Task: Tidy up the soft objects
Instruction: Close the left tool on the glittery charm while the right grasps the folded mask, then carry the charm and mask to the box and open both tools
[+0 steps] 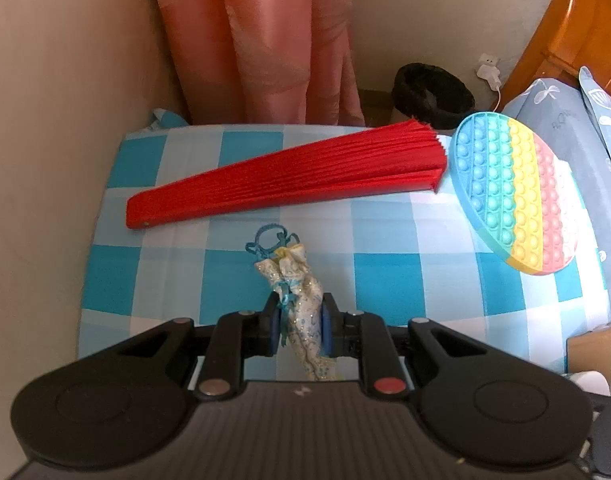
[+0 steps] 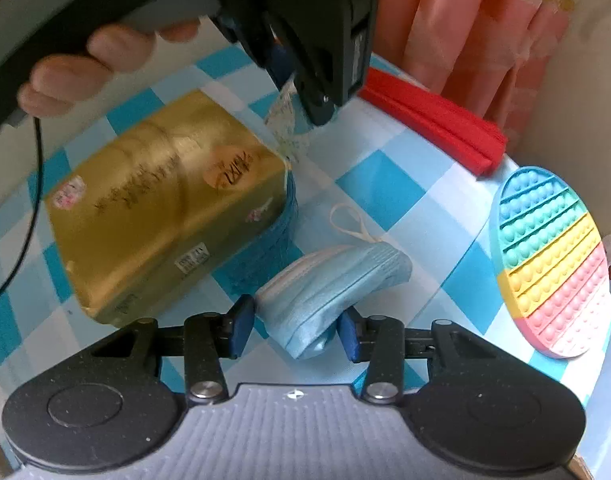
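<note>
Two tools are busy at once here, and both sit over the blue-checked cloth that covers the surface. The left tool is pinched tight on a small glittery fabric pouch with a blue drawstring, so that one is already gripped. The right tool has its pads either side of a folded blue face mask; they look to be just touching the fabric, though I can't tell how firmly they bite.

Using the gold tissue pack as the landmark: the mask lies just to its right and a bit nearer the camera. The pouch hangs in the left tool above the pack's far corner, with a person's hand around that tool's handle. Farther back from the pack is a folded red fan, and well off to the right is a rainbow bubble-pop toy.

My read is that this is the pick-up step for the mask. Next move probably calls for a firmer squeeze before lifting, since a floppy mask can slip or unfold, and the ear loop trailing behind could snag. Where the soft stuff gets sorted to isn't visible.
</note>
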Demonstrator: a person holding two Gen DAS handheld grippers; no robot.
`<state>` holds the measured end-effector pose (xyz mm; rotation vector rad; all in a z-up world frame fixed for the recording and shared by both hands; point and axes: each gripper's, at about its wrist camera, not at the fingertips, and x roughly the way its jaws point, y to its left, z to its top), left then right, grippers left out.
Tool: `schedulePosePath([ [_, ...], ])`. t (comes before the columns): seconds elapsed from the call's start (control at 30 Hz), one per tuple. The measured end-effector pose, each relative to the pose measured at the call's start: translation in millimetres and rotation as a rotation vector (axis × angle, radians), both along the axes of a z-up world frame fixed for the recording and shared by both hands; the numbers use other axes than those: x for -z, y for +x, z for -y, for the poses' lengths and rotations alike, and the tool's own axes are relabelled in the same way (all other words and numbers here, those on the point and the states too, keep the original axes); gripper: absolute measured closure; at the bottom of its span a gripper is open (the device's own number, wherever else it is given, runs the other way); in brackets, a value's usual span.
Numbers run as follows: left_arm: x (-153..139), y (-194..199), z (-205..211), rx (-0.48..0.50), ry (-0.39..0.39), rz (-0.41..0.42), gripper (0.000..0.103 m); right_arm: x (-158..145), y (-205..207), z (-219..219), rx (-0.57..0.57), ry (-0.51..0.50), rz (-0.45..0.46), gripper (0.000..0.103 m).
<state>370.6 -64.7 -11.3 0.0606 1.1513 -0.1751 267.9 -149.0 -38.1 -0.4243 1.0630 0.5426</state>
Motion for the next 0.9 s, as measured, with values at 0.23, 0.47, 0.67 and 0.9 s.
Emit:
schedulePosePath([
  [0.23, -23.9, -15.3, 4.7, 0.031, 0.003, 0.044, 0.085, -43.0, -33.8, 9.4, -0.001, 0.054, 0.056, 0.054],
  [0.47, -47.4, -47.3, 12.7, 0.088, 0.009, 0.082, 0.087, -67.8, -81.0, 23.7, -0.003, 0.092, 0.087, 0.054],
  [0.67, -60.3, -79.7, 20.8, 0.132, 0.018, 0.107, 0.090, -75.3, -119.2, 32.4, -0.004, 0.101, 0.115, 0.054],
  [0.9, -66.9, -118.2, 25.4, 0.168, 0.021, 0.109, 0.090, -81.6, -159.7, 45.9, 0.016, 0.113, 0.134, 0.054],
])
